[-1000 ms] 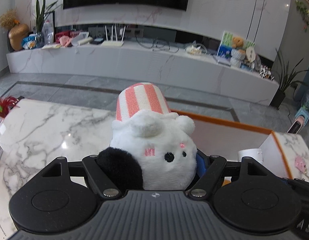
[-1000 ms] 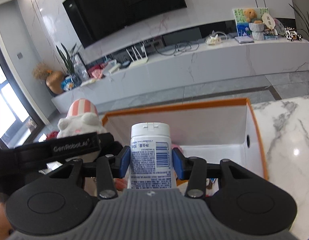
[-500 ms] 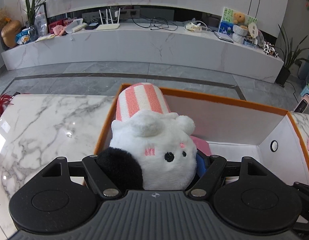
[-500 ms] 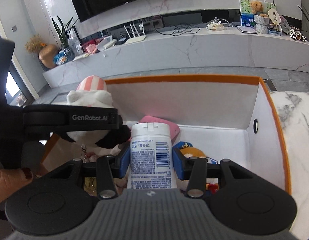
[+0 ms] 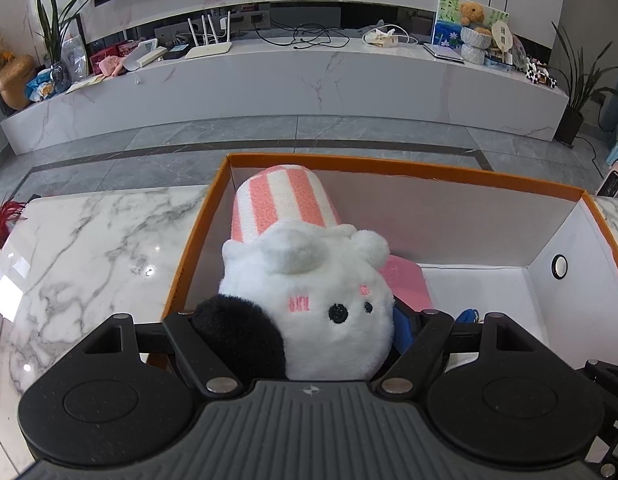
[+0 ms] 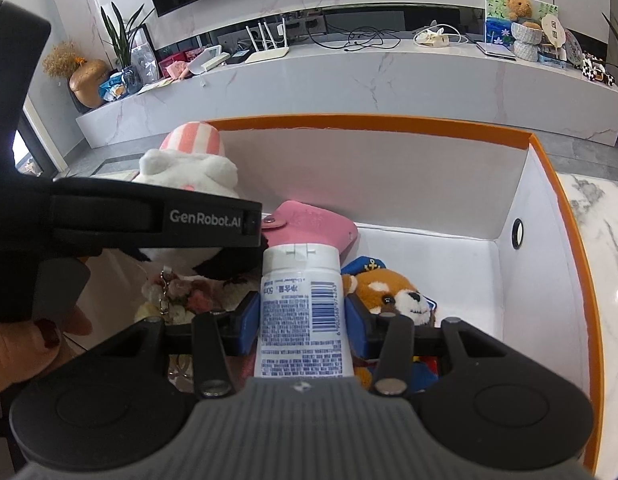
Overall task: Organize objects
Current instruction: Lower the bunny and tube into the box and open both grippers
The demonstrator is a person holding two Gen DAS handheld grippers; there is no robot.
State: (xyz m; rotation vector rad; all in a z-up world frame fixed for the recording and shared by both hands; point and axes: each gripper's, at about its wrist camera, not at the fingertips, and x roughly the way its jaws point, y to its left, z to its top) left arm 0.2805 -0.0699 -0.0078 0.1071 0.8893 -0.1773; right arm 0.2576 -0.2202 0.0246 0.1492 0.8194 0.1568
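Observation:
A white plush toy [image 5: 309,276] with a pink-striped hat and a black ear sits between the fingers of my left gripper [image 5: 307,320], which is shut on it. It hangs over the left end of an orange-rimmed box [image 5: 429,174] with white inner walls. My right gripper [image 6: 303,320] is shut on a white bottle [image 6: 301,280] with a blue-printed label, cap pointing away, above the same box [image 6: 389,124]. Inside lie a pink pouch [image 6: 309,224], a red panda plush [image 6: 393,292] and a floral charm [image 6: 181,292]. The right view also shows the white plush [image 6: 189,168].
The box stands on a marble table [image 5: 89,248]. A person's hand [image 6: 25,344] holds the left tool's black housing [image 6: 149,220], which crosses the right view close to the bottle. A red feathery item [image 5: 5,216] lies at the table's left edge. The box's right half has bare floor [image 6: 449,280].
Both grippers have moved forward and down over the box and tipped downward, still holding the plush and the bottle. More of the box's inside shows now.

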